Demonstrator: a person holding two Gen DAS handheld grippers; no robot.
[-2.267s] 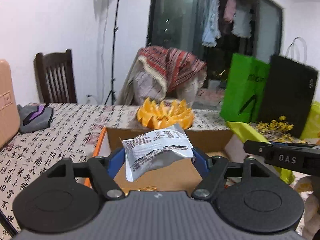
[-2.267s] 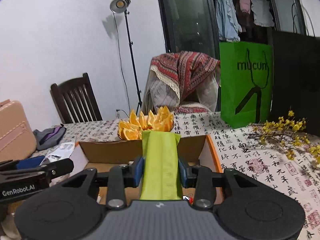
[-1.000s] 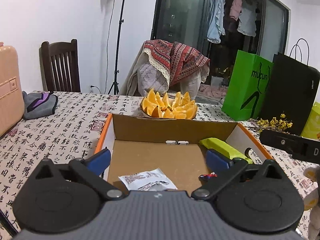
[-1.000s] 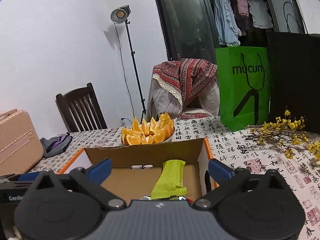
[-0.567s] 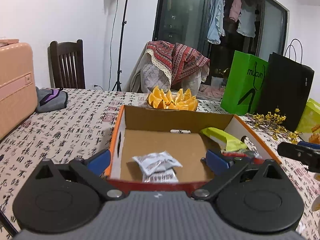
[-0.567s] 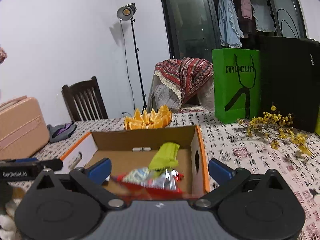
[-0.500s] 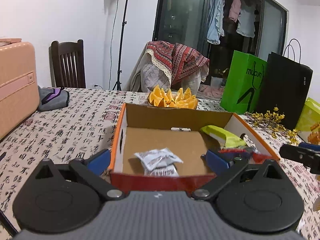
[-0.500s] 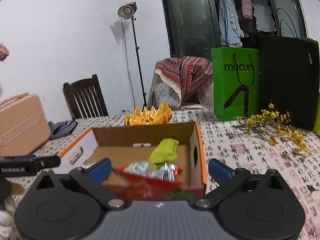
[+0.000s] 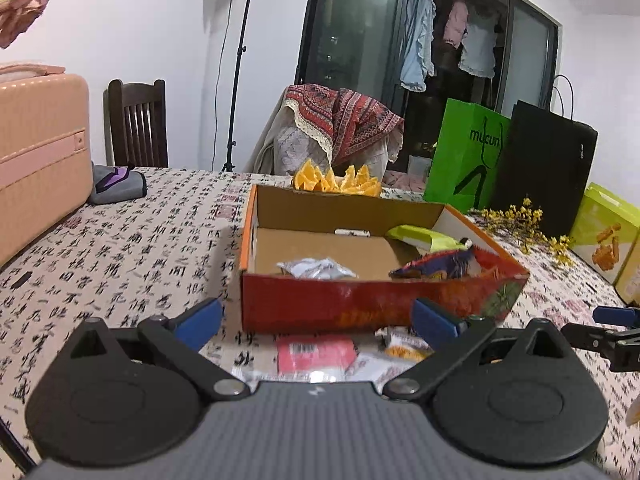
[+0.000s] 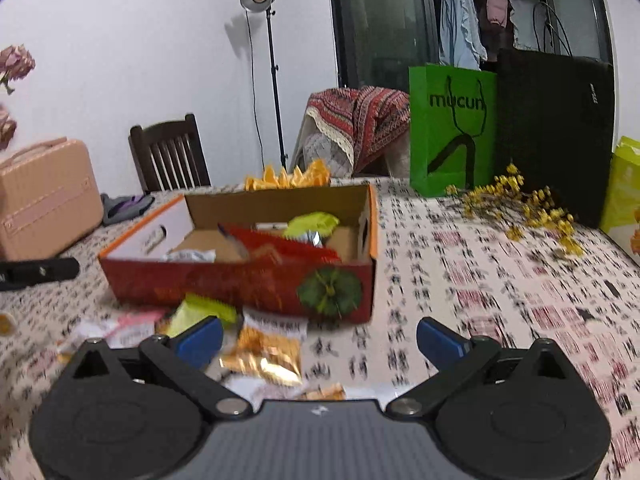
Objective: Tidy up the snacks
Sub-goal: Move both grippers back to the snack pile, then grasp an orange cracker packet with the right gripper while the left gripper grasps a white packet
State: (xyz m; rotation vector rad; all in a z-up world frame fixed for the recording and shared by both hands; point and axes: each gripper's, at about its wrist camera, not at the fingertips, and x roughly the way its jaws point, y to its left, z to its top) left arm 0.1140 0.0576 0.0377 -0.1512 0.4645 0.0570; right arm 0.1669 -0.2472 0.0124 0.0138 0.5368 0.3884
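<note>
**Both packets dropped, more waiting on the table**

Both tools have backed away from the cardboard box (image 9: 360, 304) since a couple of seconds ago, when the left one pinched a silver packet and the right one a green packet. Now those two lie inside the box, and each tool sits low over the table (image 9: 120, 248) in front of it.

Starting at the left, the left hand-held gripper (image 9: 316, 320) is spread wide and carries nothing. Beyond its fingers, inside the box, rests the silver packet (image 9: 316, 269); further right in there are a red and blue bag (image 9: 440, 266) and the green packet (image 9: 424, 238). Just ahead of this tool, between its fingers, a pink packet (image 9: 316, 354) lies loose on the table against the box's front wall.

The right hand-held gripper (image 10: 320, 338) is also spread and empty. Close by its left finger sit a gold packet (image 10: 264, 356) and a yellow-green packet (image 10: 204, 312), both outside the box.

I would say the sorting is partway through: several snacks are boxed, while a cluster remains loose on the table before the box. How many remain is hard to count, as the right view is blurred.
</note>
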